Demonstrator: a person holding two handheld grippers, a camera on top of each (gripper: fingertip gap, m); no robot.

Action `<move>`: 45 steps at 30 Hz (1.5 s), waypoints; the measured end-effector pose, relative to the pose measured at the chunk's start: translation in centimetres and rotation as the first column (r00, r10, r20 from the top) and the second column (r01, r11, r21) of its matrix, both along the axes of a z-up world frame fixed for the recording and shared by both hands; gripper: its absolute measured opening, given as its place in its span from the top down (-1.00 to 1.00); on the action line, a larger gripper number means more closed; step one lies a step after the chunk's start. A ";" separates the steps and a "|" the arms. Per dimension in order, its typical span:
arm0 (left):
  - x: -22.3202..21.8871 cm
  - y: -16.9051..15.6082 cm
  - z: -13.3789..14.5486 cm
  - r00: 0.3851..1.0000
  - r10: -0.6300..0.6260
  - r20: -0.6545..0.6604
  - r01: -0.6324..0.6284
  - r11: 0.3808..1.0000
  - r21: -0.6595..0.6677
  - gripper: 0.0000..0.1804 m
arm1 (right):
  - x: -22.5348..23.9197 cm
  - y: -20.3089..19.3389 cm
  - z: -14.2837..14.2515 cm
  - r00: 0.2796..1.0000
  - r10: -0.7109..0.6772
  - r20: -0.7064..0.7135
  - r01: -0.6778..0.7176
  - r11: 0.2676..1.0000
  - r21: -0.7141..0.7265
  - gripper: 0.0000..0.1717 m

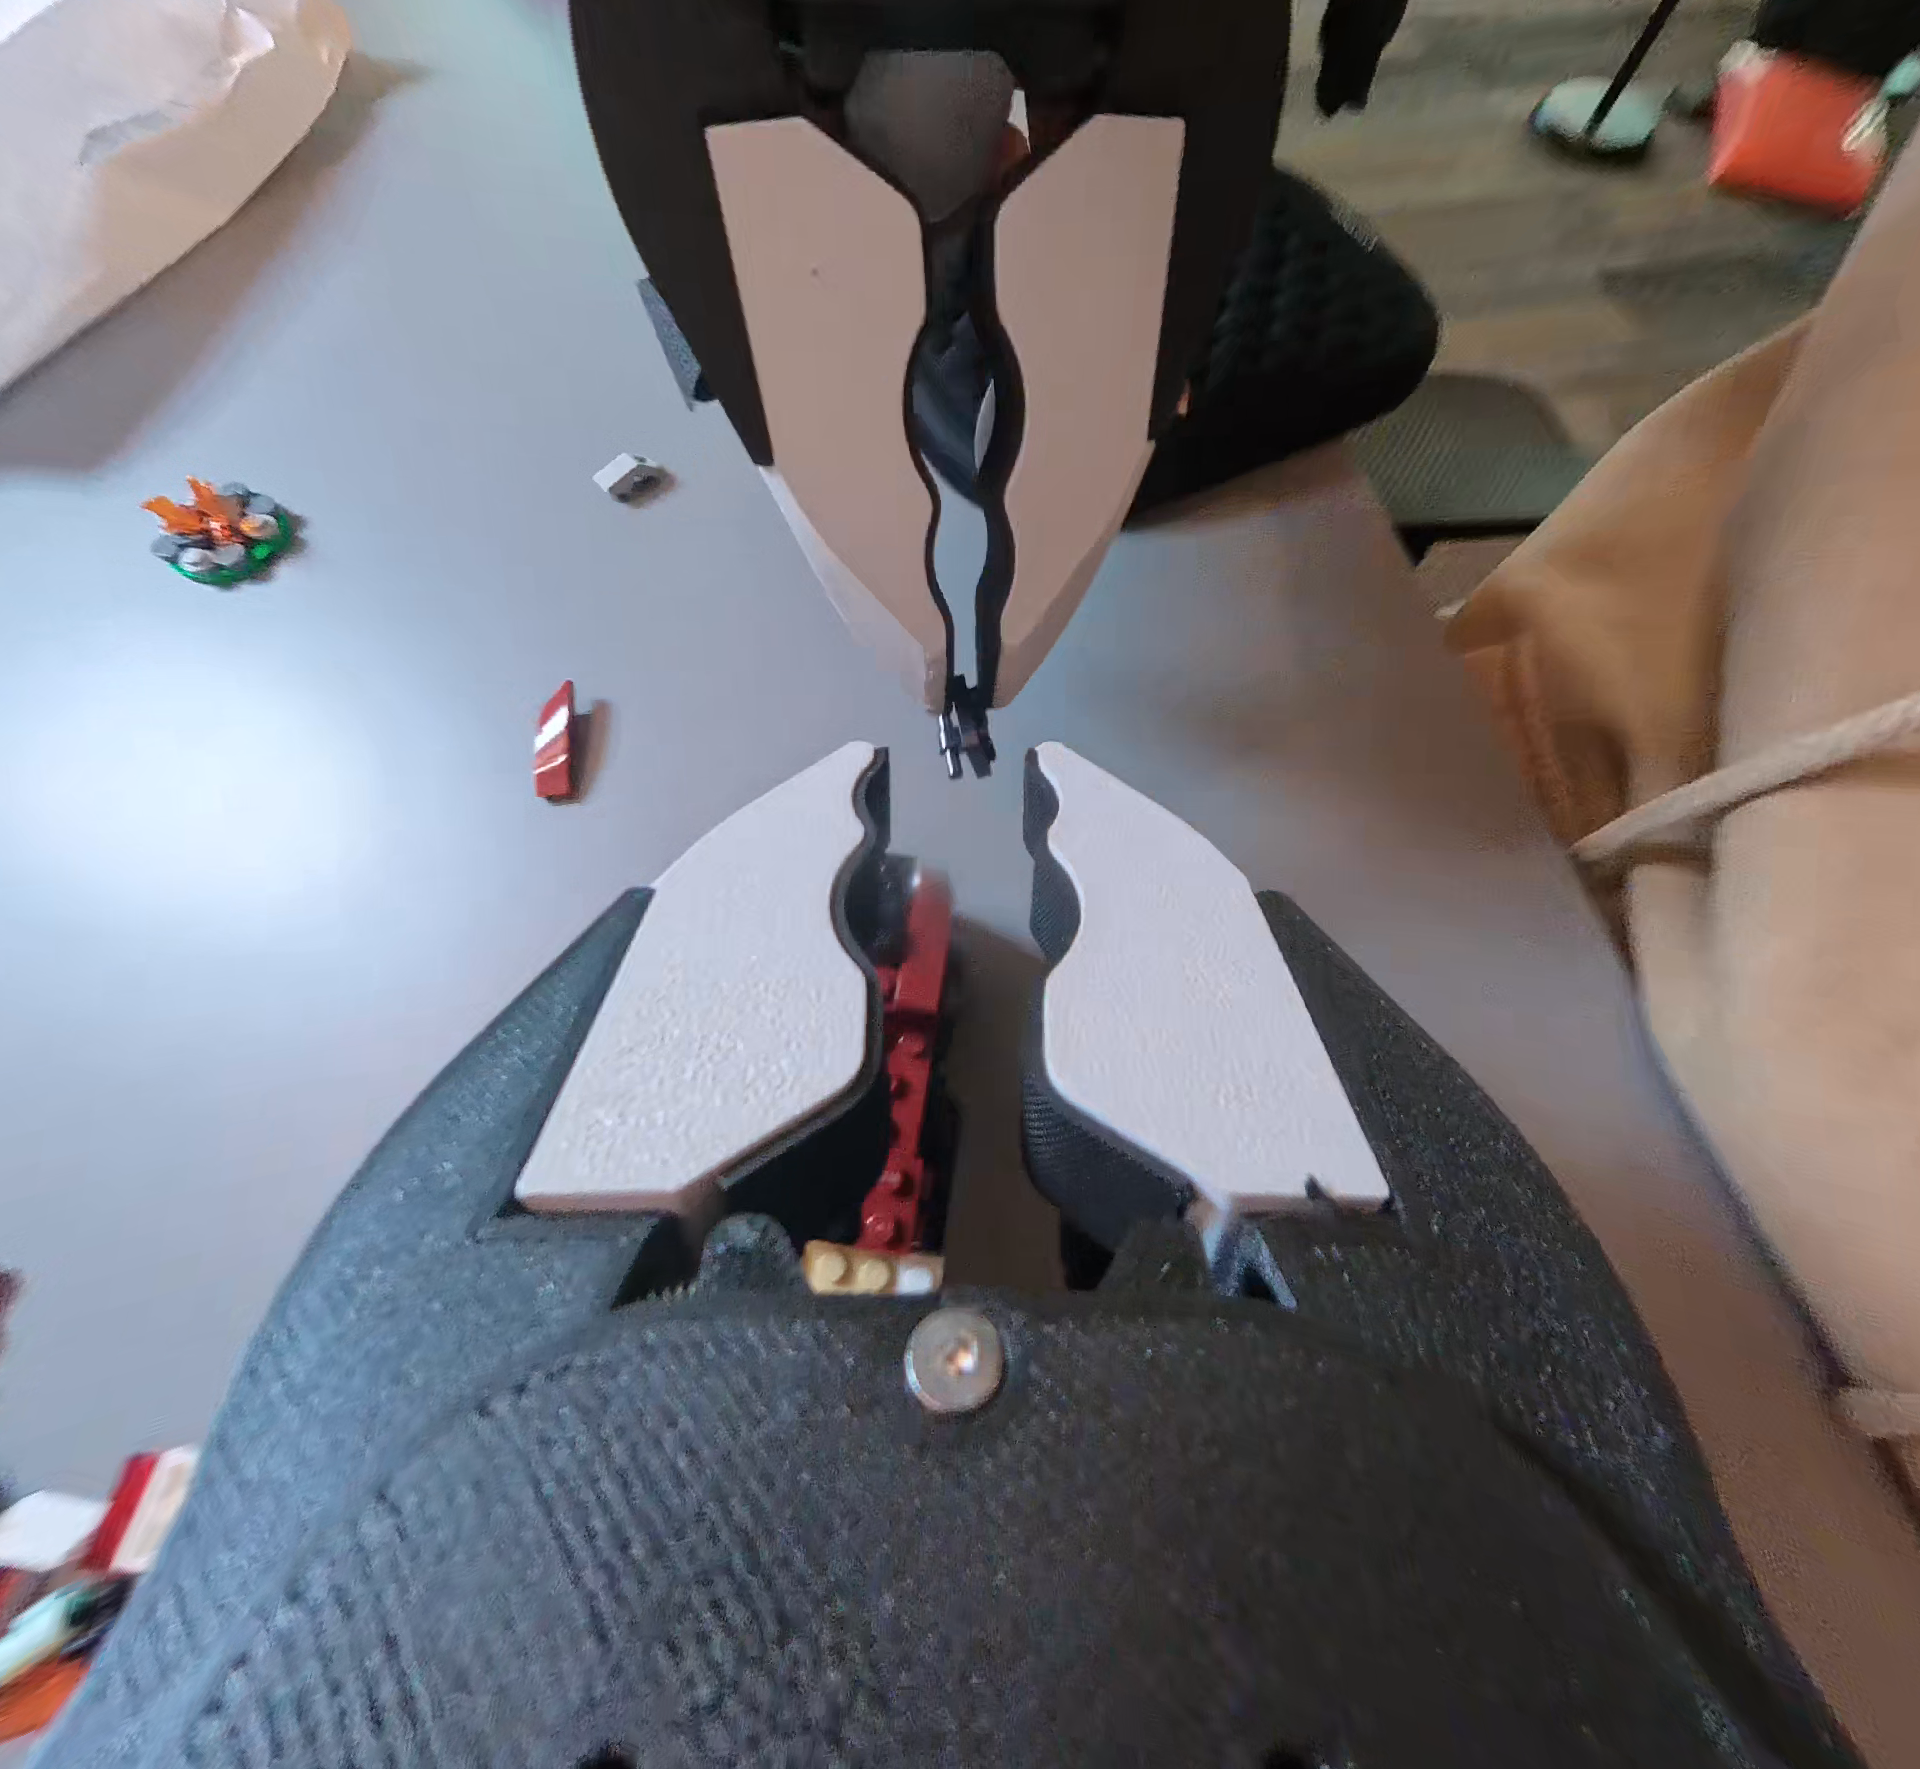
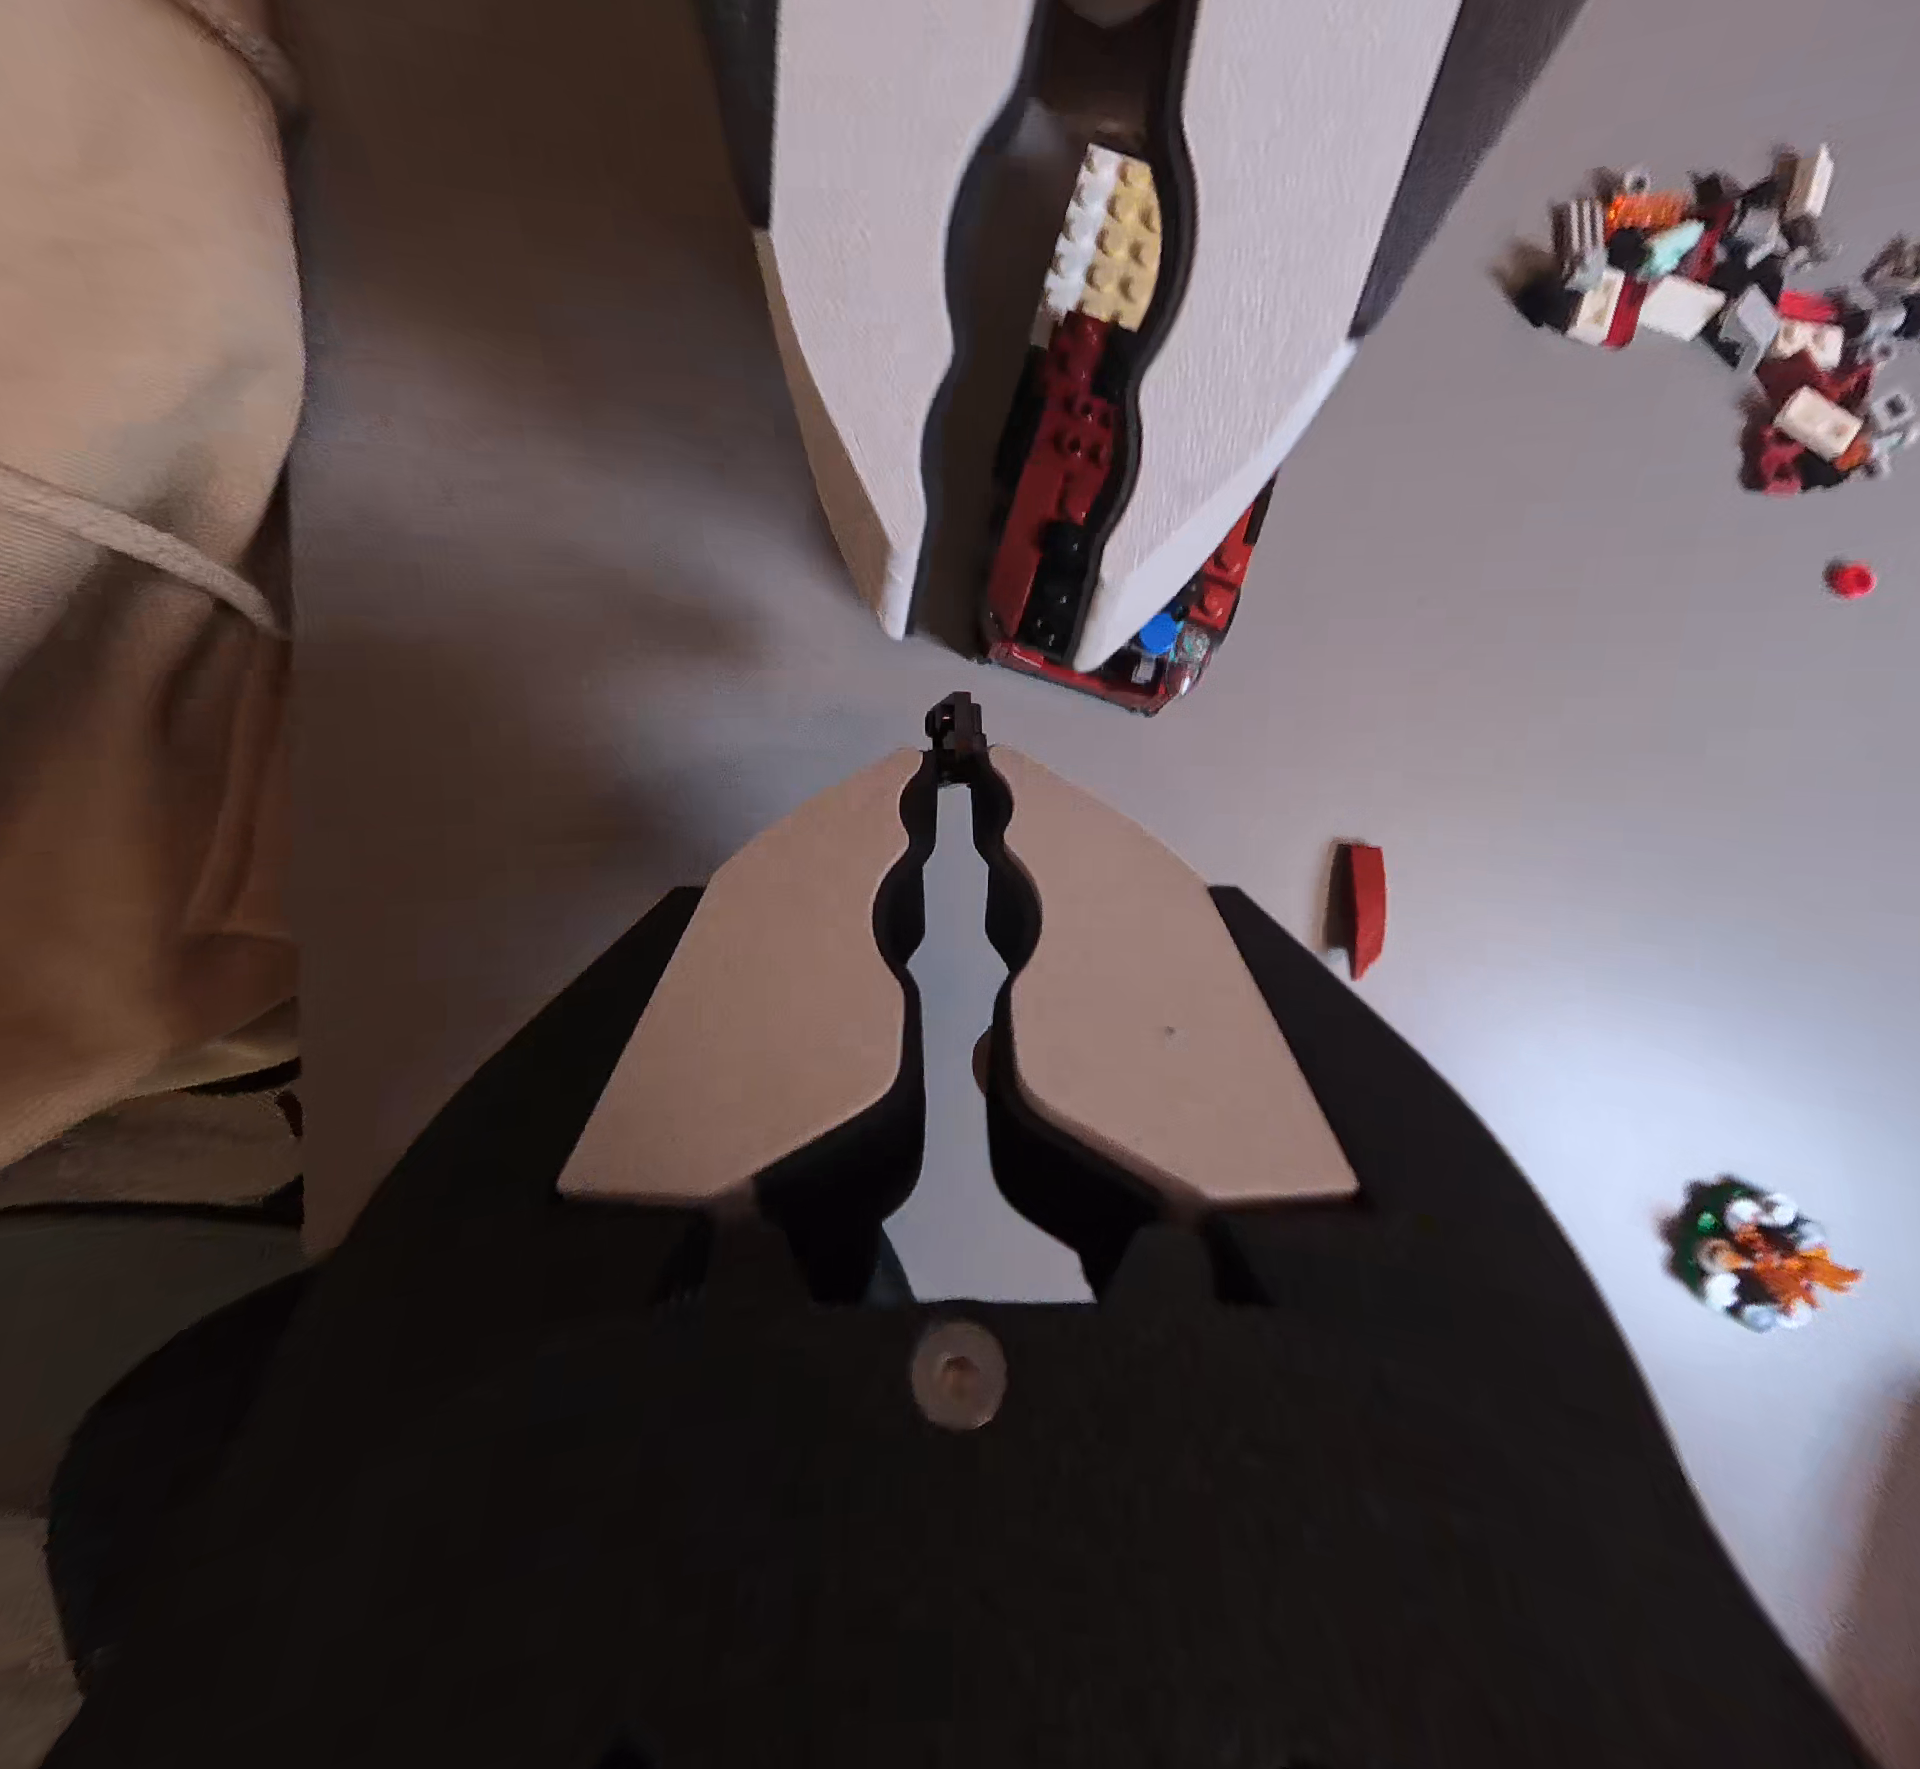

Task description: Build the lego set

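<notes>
Left wrist view: two grippers tip to tip over the grey bench (image 1: 312, 888).
Right gripper (image 1: 964, 696), nearly shut, pinches a small black piece (image 1: 966, 748) at its fingertips, just beyond the left gripper (image 1: 956, 769). Left gripper stands part open around a long dark-red brick model (image 2: 1070, 472), lengthwise between its fingers; whether both pads press it cannot be told.

Grey table (image 2: 1558, 784) bears scattered bricks (image 2: 1714, 306), a dark-red piece (image 2: 1356, 909), a campfire model (image 2: 1756, 1252).
</notes>
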State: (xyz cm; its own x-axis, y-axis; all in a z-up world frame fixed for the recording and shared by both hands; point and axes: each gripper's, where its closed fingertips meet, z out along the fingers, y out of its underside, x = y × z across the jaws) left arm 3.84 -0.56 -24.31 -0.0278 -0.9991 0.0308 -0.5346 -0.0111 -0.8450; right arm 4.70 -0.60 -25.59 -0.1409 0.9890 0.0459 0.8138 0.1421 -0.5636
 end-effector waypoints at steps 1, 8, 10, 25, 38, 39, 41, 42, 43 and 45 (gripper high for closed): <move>0.1 -0.2 0.3 1.000 0.003 0.015 -0.003 0.999 -0.045 0.76 | -0.3 -0.1 0.5 1.000 0.020 0.003 -0.020 1.000 0.008 0.93; 0.2 0.1 1.3 0.997 0.052 0.060 -0.042 0.989 -0.145 0.95 | -1.0 0.5 2.4 0.999 0.029 -0.022 -0.028 0.998 0.051 0.94; 0.1 0.7 2.0 0.990 0.096 0.105 -0.075 0.980 -0.186 0.95 | -1.1 1.2 3.0 0.996 -0.026 -0.088 0.033 0.996 0.082 0.93; -1.1 4.6 9.4 0.739 0.494 0.457 0.177 0.512 -0.840 0.95 | -0.9 4.3 9.9 0.608 -0.221 -0.763 0.629 0.720 0.293 0.71; -0.4 4.0 9.3 0.749 0.496 0.439 0.197 0.466 -0.863 0.95 | -1.4 4.5 10.0 0.596 -0.213 -0.774 0.620 0.735 0.275 0.81; -0.4 4.0 9.3 0.751 0.494 0.439 0.200 0.463 -0.863 0.95 | -1.4 4.5 10.0 0.597 -0.212 -0.774 0.616 0.739 0.273 0.81; -0.4 4.1 9.1 0.759 0.483 0.437 0.182 0.486 -0.855 0.95 | -1.4 4.6 9.8 0.596 -0.226 -0.770 0.603 0.760 0.243 0.81; -0.5 4.0 9.0 0.773 0.457 0.439 0.161 0.529 -0.833 0.93 | -1.3 4.7 9.7 0.597 -0.239 -0.766 0.592 0.776 0.219 0.81; -0.7 4.0 8.8 0.798 0.412 0.440 0.127 0.600 -0.790 0.85 | -1.0 4.9 9.4 0.605 -0.261 -0.752 0.577 0.795 0.189 0.81; -1.4 3.7 7.3 0.889 0.281 0.361 -0.001 0.789 -0.614 0.66 | 0.1 5.4 7.4 0.677 -0.332 -0.657 0.523 0.845 0.112 0.81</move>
